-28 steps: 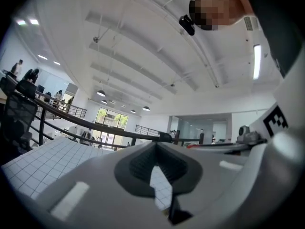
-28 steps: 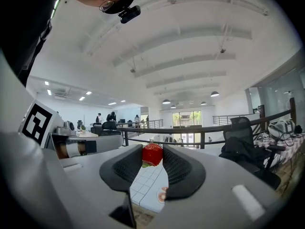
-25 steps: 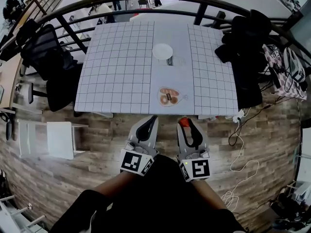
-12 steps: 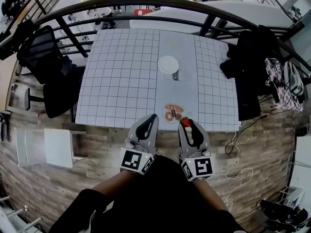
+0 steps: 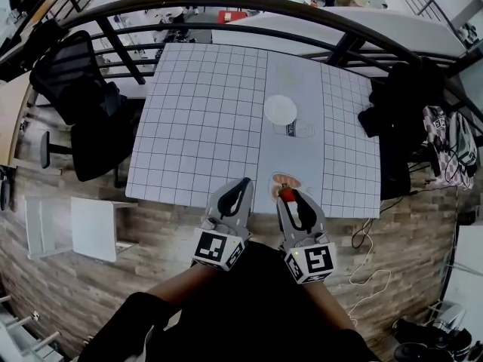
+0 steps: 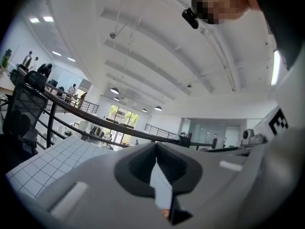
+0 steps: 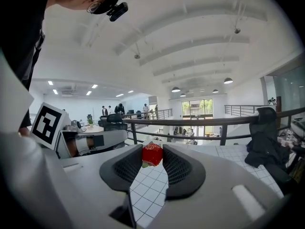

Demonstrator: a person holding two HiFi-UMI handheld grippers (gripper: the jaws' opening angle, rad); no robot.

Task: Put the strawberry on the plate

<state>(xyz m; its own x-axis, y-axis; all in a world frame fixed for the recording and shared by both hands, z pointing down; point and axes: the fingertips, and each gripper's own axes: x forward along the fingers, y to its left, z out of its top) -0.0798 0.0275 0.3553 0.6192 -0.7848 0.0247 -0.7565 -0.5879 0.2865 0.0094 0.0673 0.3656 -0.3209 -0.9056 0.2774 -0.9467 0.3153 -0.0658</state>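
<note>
Gridded white table (image 5: 196, 111) beside black railing (image 5: 219, 1)

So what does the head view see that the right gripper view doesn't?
Only the head view: the wood floor and the white plate on the table, seen from above; I can't pick the plate out in the gripper view. Only the right gripper view: the ceiling lights, faraway people and the head camera. Both: the strawberry pinched in the right gripper, the left gripper, the grid table and the black railing.
</note>
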